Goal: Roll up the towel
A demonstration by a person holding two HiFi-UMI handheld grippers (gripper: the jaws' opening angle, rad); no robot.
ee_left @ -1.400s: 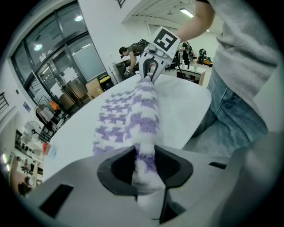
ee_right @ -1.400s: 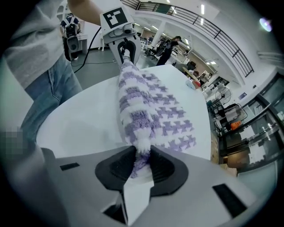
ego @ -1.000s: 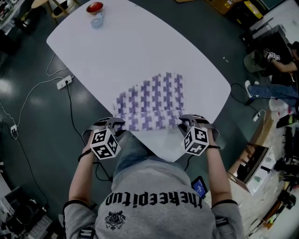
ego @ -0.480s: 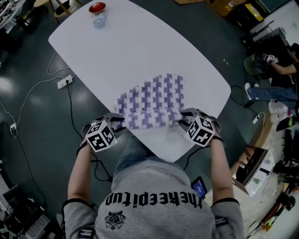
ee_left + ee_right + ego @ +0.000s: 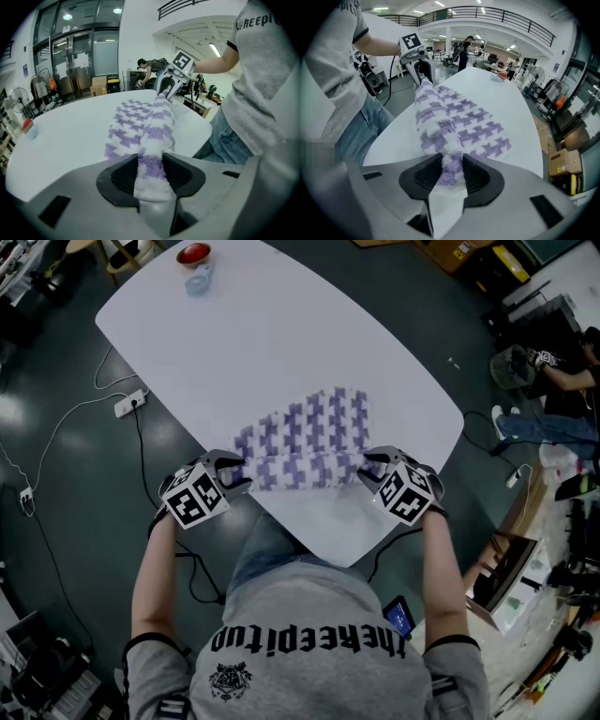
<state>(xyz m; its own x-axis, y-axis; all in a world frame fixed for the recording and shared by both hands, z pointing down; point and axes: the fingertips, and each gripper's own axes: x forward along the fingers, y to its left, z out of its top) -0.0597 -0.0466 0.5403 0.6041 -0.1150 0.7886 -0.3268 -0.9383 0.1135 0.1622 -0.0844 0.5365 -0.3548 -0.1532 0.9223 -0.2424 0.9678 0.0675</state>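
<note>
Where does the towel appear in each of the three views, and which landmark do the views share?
Head view: towel at the centre, on the near part of the table.
Left gripper view: towel in the middle, running up from the bottom.
Right gripper view: towel in the middle, spreading to the right.
Shared landmark: the white table under it.

Print "thekeepitup" across the chest of the person's grey shirt (image 5: pixel 309 610), upside down in the head view
</note>
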